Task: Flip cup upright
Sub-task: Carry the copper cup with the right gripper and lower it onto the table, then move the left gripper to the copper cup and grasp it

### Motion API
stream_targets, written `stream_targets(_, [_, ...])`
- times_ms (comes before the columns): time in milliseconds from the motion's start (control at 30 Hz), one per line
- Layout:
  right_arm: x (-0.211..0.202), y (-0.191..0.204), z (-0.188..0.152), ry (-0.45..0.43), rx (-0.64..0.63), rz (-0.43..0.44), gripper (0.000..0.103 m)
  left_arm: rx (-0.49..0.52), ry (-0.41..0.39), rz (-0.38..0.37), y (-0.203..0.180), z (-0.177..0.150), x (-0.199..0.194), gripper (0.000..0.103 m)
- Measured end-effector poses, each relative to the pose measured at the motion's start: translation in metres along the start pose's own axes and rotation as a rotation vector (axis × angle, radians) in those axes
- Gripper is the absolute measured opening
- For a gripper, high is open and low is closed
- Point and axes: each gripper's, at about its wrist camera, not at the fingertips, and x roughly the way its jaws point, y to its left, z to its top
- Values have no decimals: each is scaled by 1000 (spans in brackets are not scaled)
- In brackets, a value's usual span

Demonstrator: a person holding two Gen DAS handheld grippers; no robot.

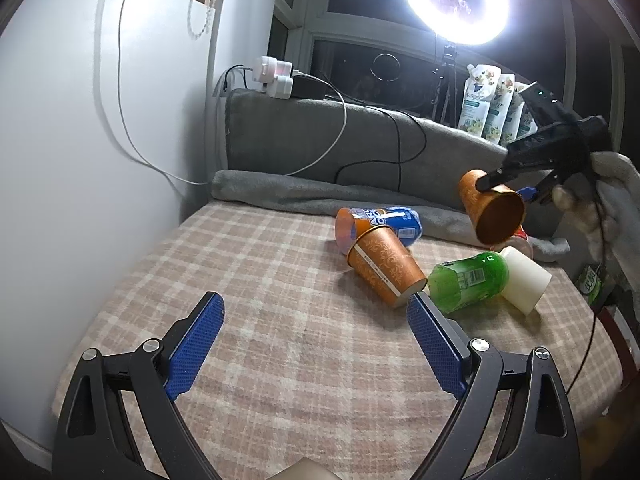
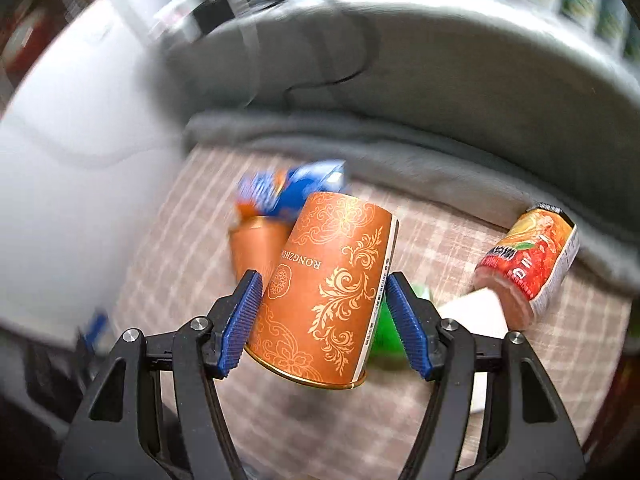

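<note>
My right gripper (image 2: 320,280) is shut on an orange paper cup with gold patterns (image 2: 324,296), holding it in the air with its rim towards the camera. In the left wrist view that gripper (image 1: 508,186) holds the cup (image 1: 494,210) tilted above the table's right side, mouth facing down and forward. A second orange cup (image 1: 386,266) lies on its side on the plaid cloth (image 1: 280,320). My left gripper (image 1: 316,300) is open and empty above the cloth, its right finger close to that cup's base.
A blue and orange can (image 1: 380,222), a green bottle (image 1: 468,278) and a white cup (image 1: 524,280) lie on the cloth. A red can (image 2: 528,264) lies at the right. A grey blanket (image 1: 320,140) backs the table; a white wall stands left.
</note>
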Motion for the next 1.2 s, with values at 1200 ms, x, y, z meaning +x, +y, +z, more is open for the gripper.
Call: stream_targets(1200, [48,99,-135,197,-744,-77,75,173,229,-201,-33,-11,9,92])
